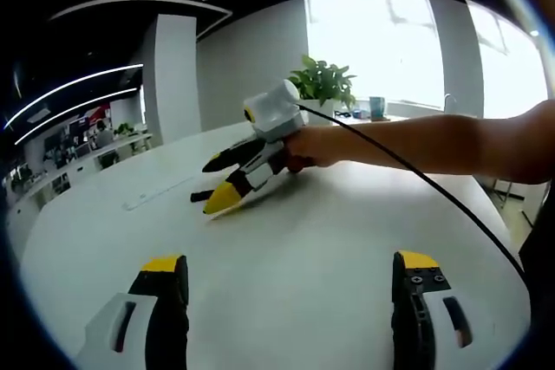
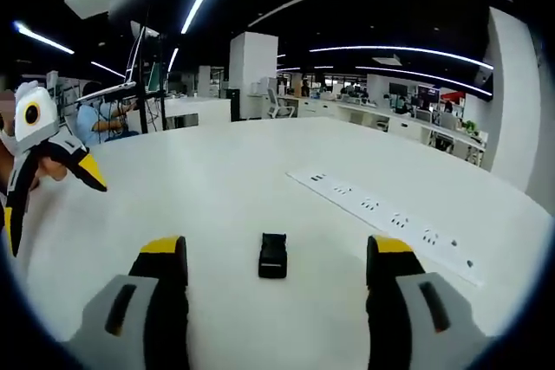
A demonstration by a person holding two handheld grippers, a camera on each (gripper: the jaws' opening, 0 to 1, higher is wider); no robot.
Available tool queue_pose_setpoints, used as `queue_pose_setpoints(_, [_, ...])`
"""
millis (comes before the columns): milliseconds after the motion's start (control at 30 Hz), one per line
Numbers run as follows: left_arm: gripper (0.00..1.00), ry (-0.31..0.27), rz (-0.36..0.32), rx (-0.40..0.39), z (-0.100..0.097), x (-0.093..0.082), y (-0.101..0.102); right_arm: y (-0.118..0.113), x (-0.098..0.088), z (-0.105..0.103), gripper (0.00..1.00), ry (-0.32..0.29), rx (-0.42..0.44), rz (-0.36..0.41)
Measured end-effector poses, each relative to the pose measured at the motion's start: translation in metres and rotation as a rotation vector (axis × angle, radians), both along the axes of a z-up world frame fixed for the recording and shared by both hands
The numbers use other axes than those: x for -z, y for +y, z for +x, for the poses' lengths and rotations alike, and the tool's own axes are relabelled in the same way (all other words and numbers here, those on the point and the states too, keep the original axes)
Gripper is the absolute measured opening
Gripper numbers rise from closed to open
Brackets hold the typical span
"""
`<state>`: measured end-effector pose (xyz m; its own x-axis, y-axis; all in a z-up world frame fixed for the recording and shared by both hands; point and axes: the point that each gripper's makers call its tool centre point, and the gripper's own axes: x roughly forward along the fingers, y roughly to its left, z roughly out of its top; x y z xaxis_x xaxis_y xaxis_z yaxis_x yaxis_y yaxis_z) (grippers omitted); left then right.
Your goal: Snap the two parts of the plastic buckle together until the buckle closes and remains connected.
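Buckle: black plastic, lying on the white table between the right gripper fingers, untouched. Right fingers spread wide, holding nothing. Left gripper fingers likewise wide apart and empty above bare table. Power strip: white, lying near the buckle.

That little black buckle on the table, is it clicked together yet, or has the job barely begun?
Barely begun, it seems. A black buckle piece lies untouched on the white table between the open right tongs. The left tongs are open and empty. Whether it's joined is unclear; grasping and snapping remain.
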<state>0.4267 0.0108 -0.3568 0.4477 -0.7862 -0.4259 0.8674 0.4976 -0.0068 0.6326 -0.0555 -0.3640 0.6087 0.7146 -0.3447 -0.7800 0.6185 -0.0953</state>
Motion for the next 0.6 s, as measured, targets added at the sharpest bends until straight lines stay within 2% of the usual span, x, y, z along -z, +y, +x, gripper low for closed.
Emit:
queue_pose_setpoints(33, [1.0,0.0,0.0,-0.001,0.0001,0.0,0.0,-0.0017,-0.0008,0.0021,0.99,-0.007,0.016,0.0])
queue_pose_setpoints(100, [1.0,0.0,0.0,-0.003,0.0006,0.0001,0.0003,-0.003,-0.0028,0.0026,1.0,-0.007,0.023,0.011])
queue_pose_setpoints(267, [1.0,0.0,0.0,-0.005,0.0008,0.0,0.0003,-0.0023,-0.0011,0.0036,1.0,0.007,0.019,0.015])
queue_pose_setpoints(400, [1.0,-0.001,0.001,-0.006,0.0015,0.0002,0.0006,-0.0062,-0.0055,0.0071,1.0,-0.022,0.053,0.026])
queue_pose_setpoints(600, [1.0,0.005,0.0,-0.007,0.0027,0.0018,0.0009,-0.0115,-0.0095,0.0055,1.0,-0.027,0.075,0.044])
